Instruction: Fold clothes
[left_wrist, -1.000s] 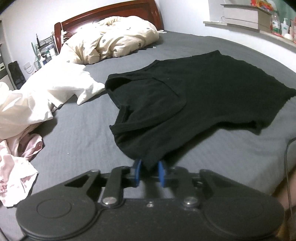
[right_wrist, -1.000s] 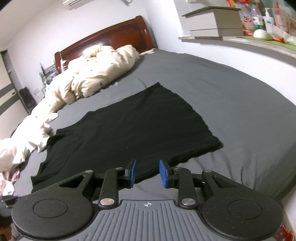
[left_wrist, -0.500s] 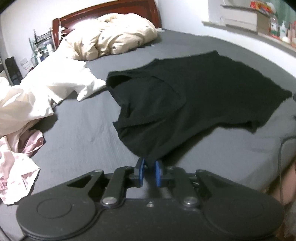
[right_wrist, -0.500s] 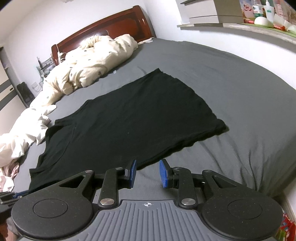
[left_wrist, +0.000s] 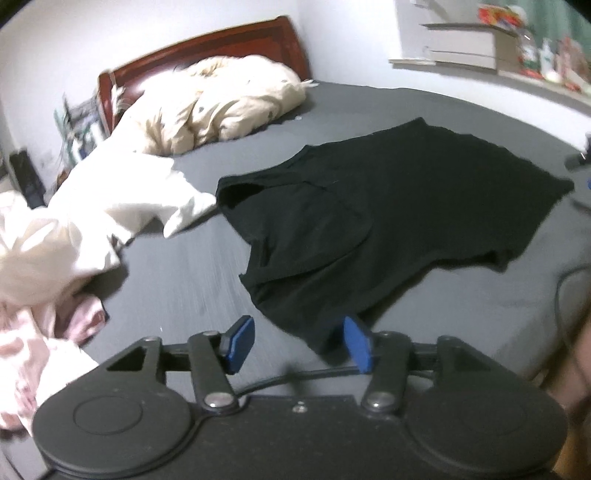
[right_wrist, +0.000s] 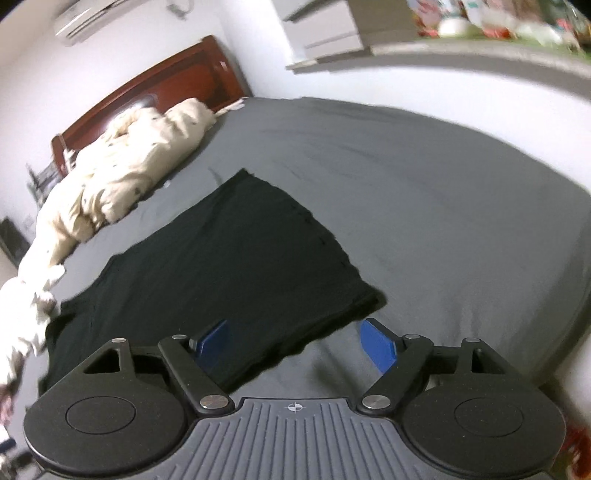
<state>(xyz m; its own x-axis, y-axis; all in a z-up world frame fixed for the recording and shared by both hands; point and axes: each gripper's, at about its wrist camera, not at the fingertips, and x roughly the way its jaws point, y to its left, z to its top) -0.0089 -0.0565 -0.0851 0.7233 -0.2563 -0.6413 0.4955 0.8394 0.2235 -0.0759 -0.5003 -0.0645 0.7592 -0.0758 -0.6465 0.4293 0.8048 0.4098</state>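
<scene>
Grey bed | black shirt flat (near corner between blue pads) at 12 o'clock of left hand-held gripper, spread wide, gripping nothing | right hand-held gripper likewise agape, hem at 11 o'clock

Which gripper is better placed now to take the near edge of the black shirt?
Probably the left gripper: open, with the black shirt tip between its fingers. The right gripper, also open, sits just short of the hem.

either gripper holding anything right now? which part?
Nothing held. Left gripper and right gripper are both open, near edge of the black shirt lying loose between the jaws.
</scene>
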